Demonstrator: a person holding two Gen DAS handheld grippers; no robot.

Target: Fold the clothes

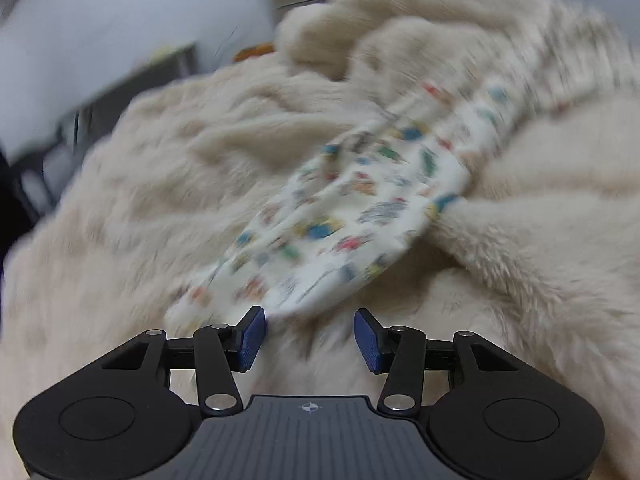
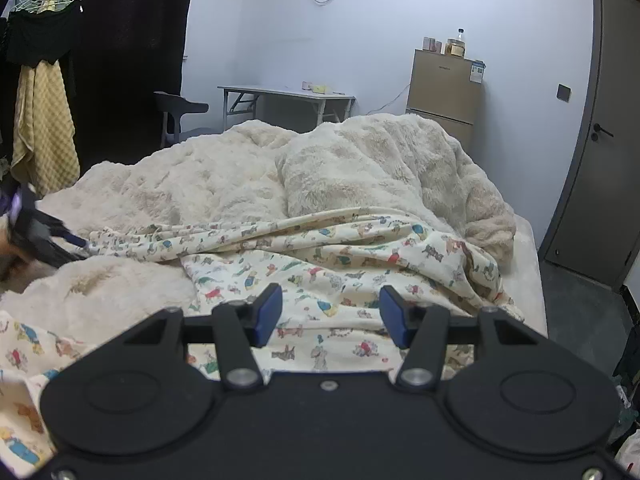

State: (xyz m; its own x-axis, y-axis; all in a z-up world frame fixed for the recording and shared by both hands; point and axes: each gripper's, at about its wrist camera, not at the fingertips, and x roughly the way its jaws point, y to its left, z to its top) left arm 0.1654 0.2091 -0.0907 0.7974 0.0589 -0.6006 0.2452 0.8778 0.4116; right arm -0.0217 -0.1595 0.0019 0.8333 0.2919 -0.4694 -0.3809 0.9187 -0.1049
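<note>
We hold both jaws spread: the left hand-held gripper just short of the printed garment's sleeve end, the right hand-held gripper above its body on the fleece blanket. The thin cloth is light and limp; we judge a pinch at hem or cuff best.

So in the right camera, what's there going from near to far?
Right gripper → printed cloth → fluffy blanket → table → wall.

White walls, grey door, table
</note>
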